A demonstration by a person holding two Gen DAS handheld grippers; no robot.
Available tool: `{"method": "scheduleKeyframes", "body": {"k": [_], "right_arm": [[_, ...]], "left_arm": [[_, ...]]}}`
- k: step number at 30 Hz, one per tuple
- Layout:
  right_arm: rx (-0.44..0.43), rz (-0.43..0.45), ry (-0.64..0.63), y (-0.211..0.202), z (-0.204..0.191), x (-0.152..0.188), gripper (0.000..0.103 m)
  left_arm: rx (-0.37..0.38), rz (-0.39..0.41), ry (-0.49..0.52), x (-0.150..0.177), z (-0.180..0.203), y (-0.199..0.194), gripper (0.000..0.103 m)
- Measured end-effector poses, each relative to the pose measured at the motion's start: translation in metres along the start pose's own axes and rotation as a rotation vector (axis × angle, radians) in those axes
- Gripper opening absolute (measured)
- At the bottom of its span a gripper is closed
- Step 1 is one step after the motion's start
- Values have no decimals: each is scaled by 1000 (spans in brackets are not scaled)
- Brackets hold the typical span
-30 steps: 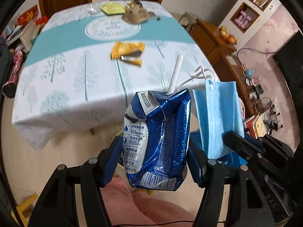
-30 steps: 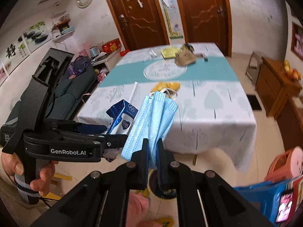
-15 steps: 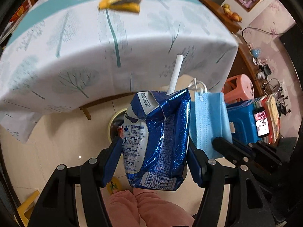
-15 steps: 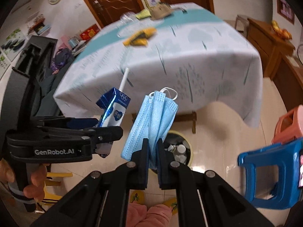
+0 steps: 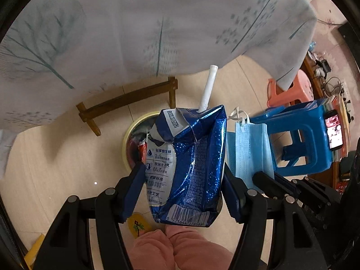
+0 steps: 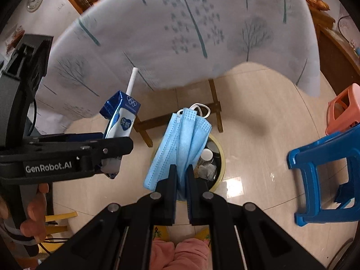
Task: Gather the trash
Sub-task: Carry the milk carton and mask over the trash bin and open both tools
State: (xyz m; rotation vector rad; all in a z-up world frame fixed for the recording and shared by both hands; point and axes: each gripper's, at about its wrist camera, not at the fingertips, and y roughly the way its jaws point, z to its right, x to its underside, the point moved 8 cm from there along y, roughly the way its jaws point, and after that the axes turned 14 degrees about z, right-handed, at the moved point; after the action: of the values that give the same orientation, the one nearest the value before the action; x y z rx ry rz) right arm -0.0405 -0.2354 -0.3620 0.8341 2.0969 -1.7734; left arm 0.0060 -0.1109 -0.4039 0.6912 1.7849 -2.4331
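The left hand-held gripper (image 5: 182, 186) clamps a crushed blue carton (image 5: 191, 164) between its pads, straw (image 5: 208, 87) sticking up. The right hand-held gripper (image 6: 181, 175) is pinched tight on a folded blue mask (image 6: 180, 144), which stands up from the jaws with its ear loops at the top. Both point steeply down at the floor, side by side and close; in the left view the mask (image 5: 249, 150) sits just right of the carton, in the right view the carton (image 6: 120, 121) sits left of the mask.

Under them stands a round bin (image 6: 219, 157) with a yellow rim, on a tiled floor. In the left view the bin (image 5: 131, 135) lies partly behind the carton. It holds trash: a white-capped bottle (image 6: 207, 155) and crumpled wrappers show in the right view, something red in the left.

The worktop's cloth (image 6: 180, 33) hangs down just beyond the bin, its hem above a wooden crossbar (image 5: 126, 103). To the right, a blue stool (image 6: 326, 173) and an orange stool (image 6: 344, 110) stand near the bin, with bare floor between. A phone (image 5: 335, 132) lies on the blue stool. Pink-clad knees (image 5: 177, 247) sit at the lower edge, close to the bin.
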Motion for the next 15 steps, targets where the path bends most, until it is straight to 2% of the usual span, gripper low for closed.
{"method": "scheduleKeyframes", "body": {"k": [9,10,12,15], "right_arm": [[27,-8,-10,40,15,22,7],[28,-9,-12,43,17,23,7],[31,-10,-13,50,20,25,7],[31,-11,-13,59,21,27,7]], "left_arm": [[-38,-10,23,12,-11,56,65],[-45,-10,23,14,-12,61,67],[-48,-7,16,15,-14,69,81],[-52,1,18,14,-14,74,89]]}}
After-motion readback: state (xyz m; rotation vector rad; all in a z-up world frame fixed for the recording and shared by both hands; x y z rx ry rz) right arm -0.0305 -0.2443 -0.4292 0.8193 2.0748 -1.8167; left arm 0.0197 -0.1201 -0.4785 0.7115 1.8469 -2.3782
